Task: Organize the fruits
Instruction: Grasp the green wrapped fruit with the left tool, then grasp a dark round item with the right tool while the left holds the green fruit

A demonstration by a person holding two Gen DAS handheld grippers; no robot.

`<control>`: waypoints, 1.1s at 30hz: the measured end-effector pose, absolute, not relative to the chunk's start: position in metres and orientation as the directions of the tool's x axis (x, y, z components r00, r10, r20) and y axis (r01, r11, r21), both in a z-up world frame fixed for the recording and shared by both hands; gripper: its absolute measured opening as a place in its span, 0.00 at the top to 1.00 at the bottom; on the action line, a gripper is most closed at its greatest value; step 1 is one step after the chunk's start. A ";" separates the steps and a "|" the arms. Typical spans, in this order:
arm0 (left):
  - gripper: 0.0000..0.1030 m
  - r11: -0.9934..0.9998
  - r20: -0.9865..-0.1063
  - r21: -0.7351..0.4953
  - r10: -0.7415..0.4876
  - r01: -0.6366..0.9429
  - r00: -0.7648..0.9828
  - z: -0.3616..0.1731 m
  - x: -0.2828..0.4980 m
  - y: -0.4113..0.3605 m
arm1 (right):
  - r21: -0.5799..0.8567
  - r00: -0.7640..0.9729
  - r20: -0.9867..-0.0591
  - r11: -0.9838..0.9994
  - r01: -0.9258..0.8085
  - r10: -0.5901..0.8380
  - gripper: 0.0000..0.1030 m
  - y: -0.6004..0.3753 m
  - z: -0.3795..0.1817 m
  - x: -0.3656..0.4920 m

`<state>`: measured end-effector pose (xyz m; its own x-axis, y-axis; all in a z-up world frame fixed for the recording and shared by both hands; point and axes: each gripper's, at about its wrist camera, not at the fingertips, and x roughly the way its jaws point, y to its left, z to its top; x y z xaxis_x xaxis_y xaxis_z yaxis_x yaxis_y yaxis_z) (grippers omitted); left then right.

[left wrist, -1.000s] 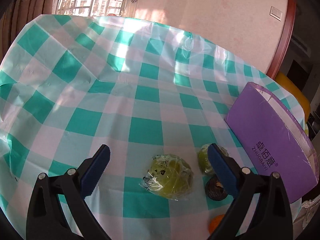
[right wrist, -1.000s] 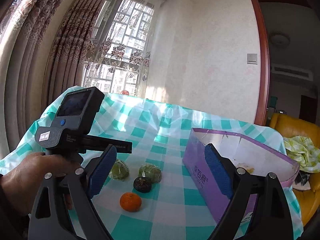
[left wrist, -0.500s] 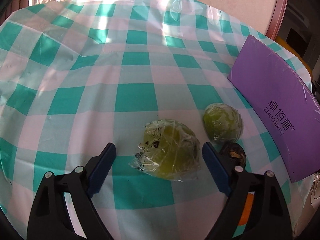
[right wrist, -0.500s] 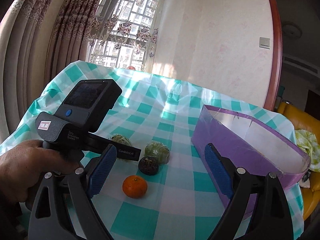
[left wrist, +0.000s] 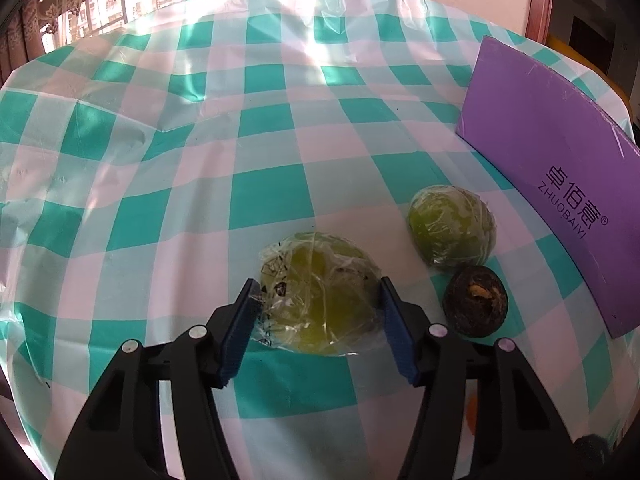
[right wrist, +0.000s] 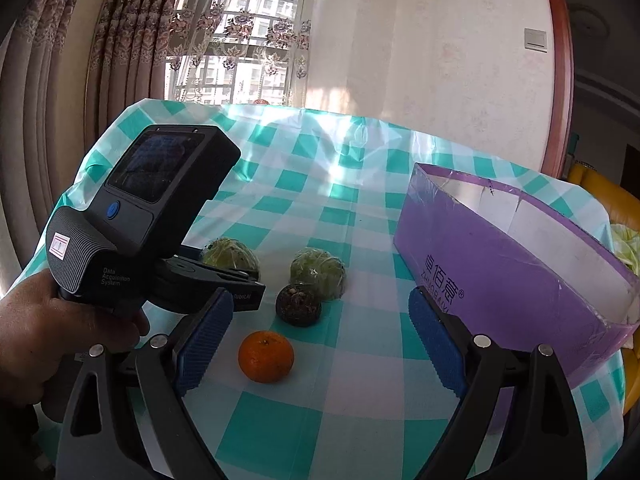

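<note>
Four round fruits sat low in the middle of the checked plastic cloth on the worktop (left wrist: 272, 200). One green fruit in crinkly wrap (left wrist: 318, 300) lay between the blue ridged pads of the left gripper (left wrist: 316, 312), whose jaws were closing and touching its wrap. Nearby sat another wrapped green fruit (left wrist: 452, 226) and a rough dark one (left wrist: 476, 300). Over a smooth orange (right wrist: 266, 356), the right gripper (right wrist: 316, 348) was wide and empty. At right stood a purple cardboard box (right wrist: 500, 264).

I see a teal-and-white checked tablecloth (left wrist: 272, 196), a purple box (right wrist: 500, 264), two green wrapped fruits (left wrist: 320, 300), one orange (right wrist: 266, 356), one dark brown fruit (left wrist: 476, 300).
</note>
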<state>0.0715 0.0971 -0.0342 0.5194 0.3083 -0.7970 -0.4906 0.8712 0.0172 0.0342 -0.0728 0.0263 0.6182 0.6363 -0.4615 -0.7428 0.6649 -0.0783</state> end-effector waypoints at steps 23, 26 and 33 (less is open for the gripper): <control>0.43 0.694 -0.711 -0.228 0.361 -0.683 0.604 -0.021 0.024 0.153 | 0.055 0.453 -0.705 0.679 -0.732 0.546 0.25 -0.020 -0.001 0.092; 0.43 0.688 -0.706 -0.239 0.361 -0.685 0.609 -0.020 0.022 0.156 | 0.061 0.422 -0.736 0.674 -0.737 0.529 0.34 -0.013 -0.006 0.095; 0.43 0.699 -0.705 -0.237 0.353 -0.675 0.614 -0.020 0.022 0.155 | 0.063 0.380 -0.781 0.669 -0.741 0.495 0.48 -0.001 -0.013 0.099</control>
